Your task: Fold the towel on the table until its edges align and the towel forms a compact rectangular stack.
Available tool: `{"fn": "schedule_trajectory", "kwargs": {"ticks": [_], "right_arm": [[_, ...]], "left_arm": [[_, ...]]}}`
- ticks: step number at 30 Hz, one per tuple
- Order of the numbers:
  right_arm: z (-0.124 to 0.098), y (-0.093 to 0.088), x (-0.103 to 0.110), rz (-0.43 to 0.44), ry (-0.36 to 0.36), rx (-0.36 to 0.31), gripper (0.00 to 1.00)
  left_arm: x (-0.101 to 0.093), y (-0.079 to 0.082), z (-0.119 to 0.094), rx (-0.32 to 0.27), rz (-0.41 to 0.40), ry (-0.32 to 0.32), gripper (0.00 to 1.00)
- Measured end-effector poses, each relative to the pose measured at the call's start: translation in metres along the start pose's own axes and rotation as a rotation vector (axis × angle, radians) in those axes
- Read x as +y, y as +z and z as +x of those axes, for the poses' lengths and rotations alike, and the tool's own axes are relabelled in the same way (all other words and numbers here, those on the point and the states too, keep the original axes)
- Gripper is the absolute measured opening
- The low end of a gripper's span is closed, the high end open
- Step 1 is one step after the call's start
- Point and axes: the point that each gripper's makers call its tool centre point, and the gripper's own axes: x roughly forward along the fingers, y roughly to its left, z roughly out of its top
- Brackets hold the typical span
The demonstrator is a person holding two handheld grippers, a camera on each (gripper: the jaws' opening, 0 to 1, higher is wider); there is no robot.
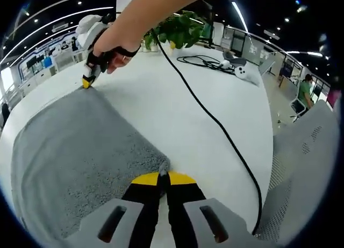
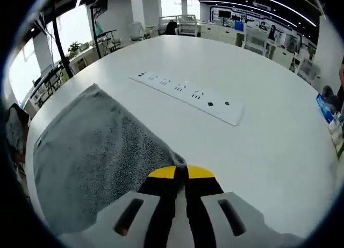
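Left gripper view shows the left claw [image 1: 164, 175] pinching a corner of the soft, floppy towel [image 1: 75, 156] at 6 o'clock on the desk [image 1: 177, 113], while the right claw [image 1: 86, 82] pinches the 11 o'clock corner.

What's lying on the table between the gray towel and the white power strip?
Nothing. In the right gripper view, the stretch between the towel and the power strip is bare white table. The right gripper is shut on the towel's corner.
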Motion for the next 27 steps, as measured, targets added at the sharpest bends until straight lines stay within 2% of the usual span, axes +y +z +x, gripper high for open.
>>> {"fn": "schedule_trajectory", "kwargs": {"ticks": [5,7,9,12,15,18,24,27], "right_arm": [[-0.004,0.005,0.004,0.127,0.032,-0.043,0.06],[-0.004,0.009,0.004,0.201,0.041,-0.075,0.09],[-0.006,0.006,0.006,0.238,0.050,-0.082,0.16],[-0.001,0.000,0.011,0.210,0.045,-0.048,0.23],[0.003,0.001,0.014,0.188,0.039,-0.047,0.22],[0.001,-0.008,0.012,0.137,0.015,0.010,0.15],[-0.002,-0.009,0.010,0.133,0.016,0.018,0.03],[-0.005,-0.013,0.008,0.103,0.021,0.033,0.02]], "left_arm": [[-0.001,0.000,0.000,0.006,-0.001,-0.001,0.04],[-0.001,0.001,0.000,0.007,0.000,-0.002,0.04],[-0.001,0.001,0.000,0.006,-0.005,-0.004,0.04],[-0.001,0.001,0.001,0.009,-0.004,-0.004,0.04],[-0.001,0.001,0.000,0.016,-0.004,-0.005,0.04],[-0.002,0.002,-0.001,0.022,-0.004,-0.005,0.04],[-0.008,0.004,-0.001,0.026,-0.020,-0.019,0.03],[-0.014,0.006,-0.001,0.022,-0.044,-0.037,0.02]]}}
